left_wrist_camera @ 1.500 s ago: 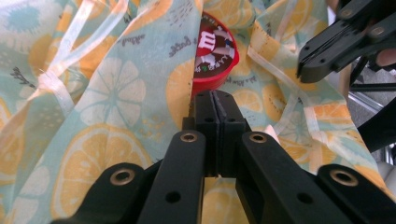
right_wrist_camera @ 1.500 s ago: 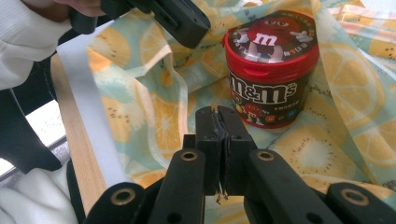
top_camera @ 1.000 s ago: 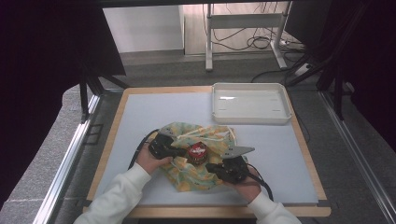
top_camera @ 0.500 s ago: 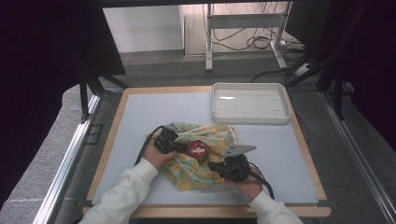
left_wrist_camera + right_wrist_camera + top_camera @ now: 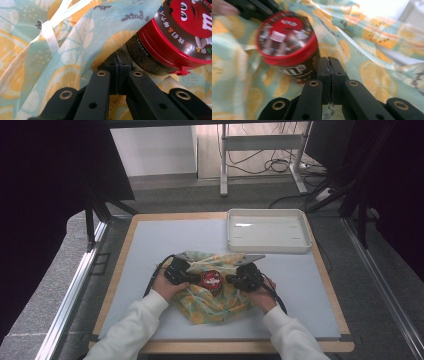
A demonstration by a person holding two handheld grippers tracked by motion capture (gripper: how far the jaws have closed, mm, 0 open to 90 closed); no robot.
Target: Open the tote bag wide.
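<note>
One lemon-print cloth [image 5: 215, 292] lies at the lower middle of the frame, with one red-lidded candy tub [image 5: 211, 279] on it. One white tray [image 5: 269, 231] sits upper right. Two grippers, one table [image 5: 150, 245].

The right gripper [image 5: 329, 61] comes up from the bottom middle, its two black jaws pressed together. Just upper left of them stands a red-lidded can [image 5: 287, 43] on the lemon-print cloth [image 5: 372, 72].

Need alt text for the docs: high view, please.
A person's two grippers, left and right, pinch a lemon-print cloth either side of a red-lidded can on a grey mat. A white tray sits beyond, at right.
</note>
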